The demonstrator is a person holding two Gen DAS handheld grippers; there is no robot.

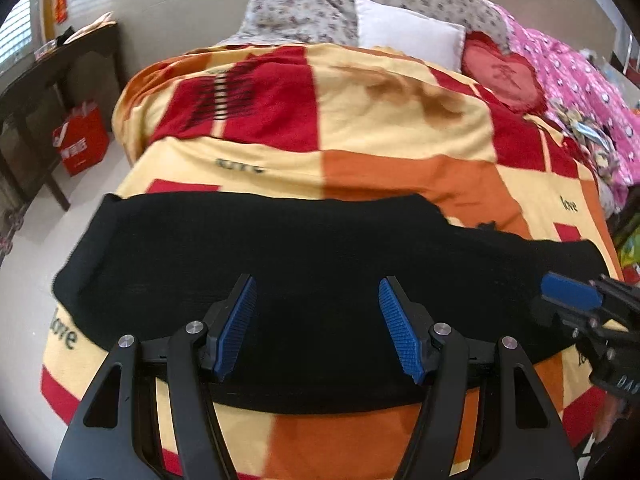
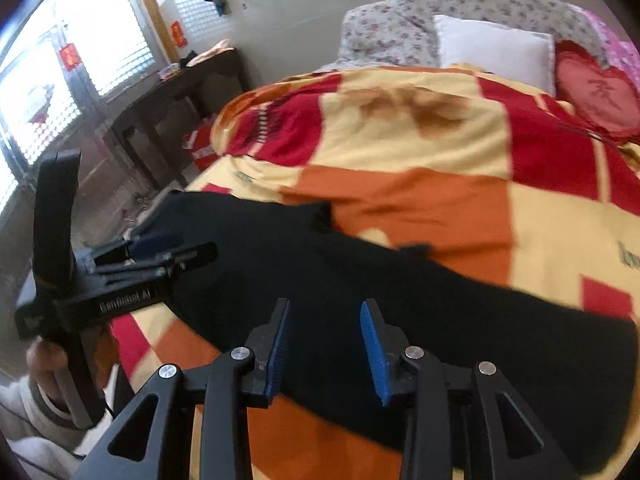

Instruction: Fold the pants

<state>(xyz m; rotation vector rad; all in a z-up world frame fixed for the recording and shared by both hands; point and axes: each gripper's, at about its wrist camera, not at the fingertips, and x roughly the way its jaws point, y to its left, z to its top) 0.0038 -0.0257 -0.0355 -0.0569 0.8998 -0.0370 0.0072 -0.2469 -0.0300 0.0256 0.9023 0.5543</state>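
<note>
Black knit pants (image 1: 312, 280) lie spread flat across the near end of the bed, running side to side over a blanket (image 1: 400, 136) checked in red, orange and pale yellow, with the word "love" printed here and there. Left tool (image 1: 318, 312) hangs just above the middle of the dark cloth, its blue ribbed pads set wide apart and holding nothing. Right tool (image 2: 325, 346) hovers over the pants nearer their right-hand stretch, jaws likewise parted and nothing between them; whether either tool touches the fabric cannot be told. From the left wrist view the right tool shows at the right edge, one blue pad (image 1: 572, 292) over the end of the pants. From the right wrist view the left tool's black body sits at the left, over the other end of the garment, a hand (image 2: 44, 364) gripping its handle below. Beyond the pants the blanket runs up the bed. At the head: a white pillow (image 1: 408, 32), a red heart-shaped cushion (image 1: 504, 76) just beside it, a floral quilt (image 1: 320, 4) bunched behind both, and pink patterned bedding (image 1: 576, 76) along the right side. Left of the bed, on the floor, a red bag (image 1: 82, 140) stands near a dark wooden counter (image 1: 48, 76). Bright windows with blinds (image 2: 60, 92) behind that.
</note>
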